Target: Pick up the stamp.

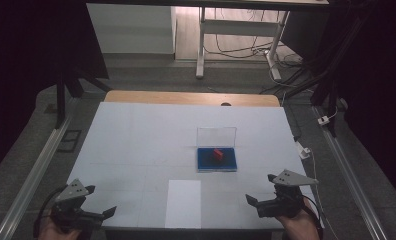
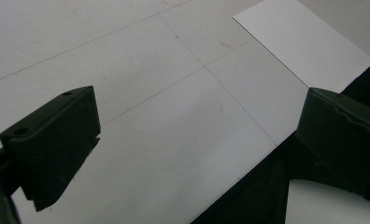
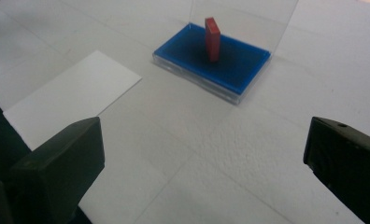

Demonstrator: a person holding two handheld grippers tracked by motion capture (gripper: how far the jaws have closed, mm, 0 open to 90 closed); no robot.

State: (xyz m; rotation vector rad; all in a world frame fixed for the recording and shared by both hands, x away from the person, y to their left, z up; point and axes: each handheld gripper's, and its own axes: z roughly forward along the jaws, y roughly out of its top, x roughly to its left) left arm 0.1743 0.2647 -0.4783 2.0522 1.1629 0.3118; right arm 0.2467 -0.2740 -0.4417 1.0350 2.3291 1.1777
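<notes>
Red block (image 3: 212,38) stands upright in your blue tray (image 3: 239,70), clear from the right gripper view; both your grippers (image 1: 97,201) (image 1: 262,189) gape wide, empty.

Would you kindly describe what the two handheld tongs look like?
Both the left tongs and the right tongs are black, with two blocky jaws each. A grey three-cornered plate sits on top of each, marked with small dark dots. A dark cable trails from each.

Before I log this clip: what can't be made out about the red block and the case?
- Red block: its foot sinks into the blue lining, so its seating is unclear, right gripper view.
- Clear lid: hinge too small, high view.
- Red block's far face: turned away in both views.
</notes>
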